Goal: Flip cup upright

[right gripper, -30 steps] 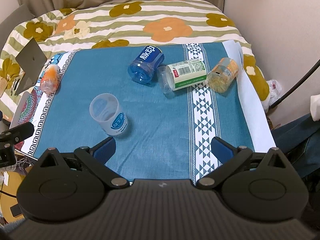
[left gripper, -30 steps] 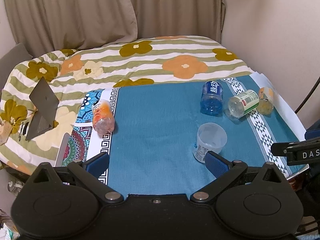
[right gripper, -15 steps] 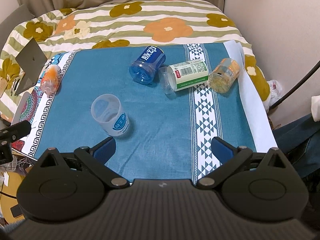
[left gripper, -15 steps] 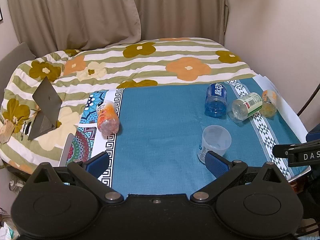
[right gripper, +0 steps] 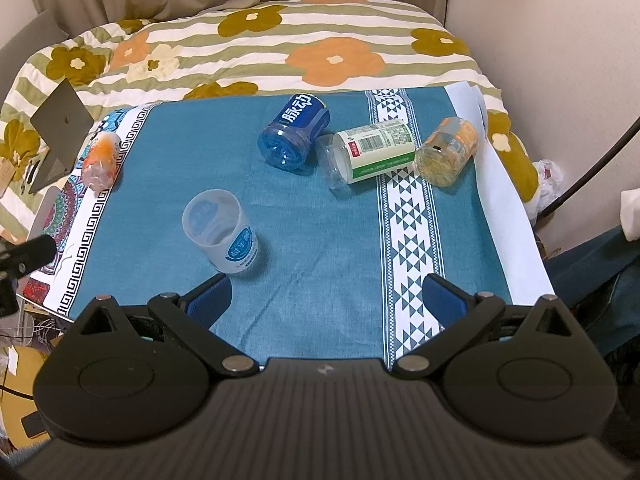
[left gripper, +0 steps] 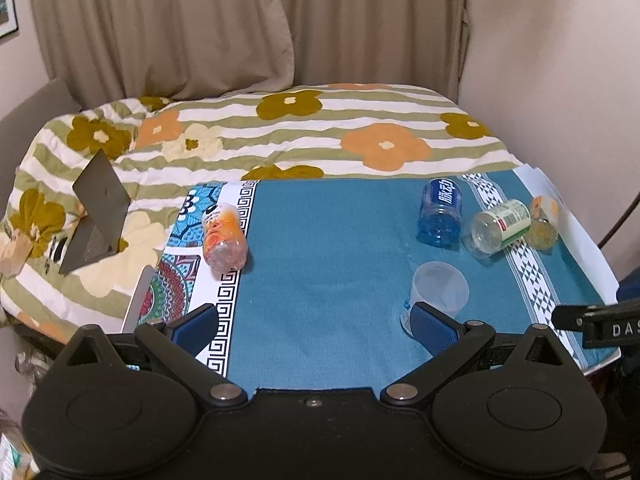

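A clear plastic cup (right gripper: 222,236) with a blue label stands upright, mouth up, on the blue cloth (right gripper: 320,240). In the left wrist view the cup (left gripper: 438,292) sits just beyond my left gripper's right fingertip. My left gripper (left gripper: 314,330) is open and empty, low over the cloth's near edge. My right gripper (right gripper: 326,298) is open and empty, to the right of the cup and nearer me. Its left fingertip (right gripper: 208,300) is just short of the cup.
A blue cup (right gripper: 294,130), a green-labelled clear cup (right gripper: 370,152) and an orange-labelled jar (right gripper: 448,150) lie on their sides at the far right. An orange bottle (left gripper: 222,236) lies at the left. A grey tablet stand (left gripper: 98,210) sits on the flowered quilt.
Both grippers have drawn back and tilted up a little, the left one more. The cup and the other objects have not moved.
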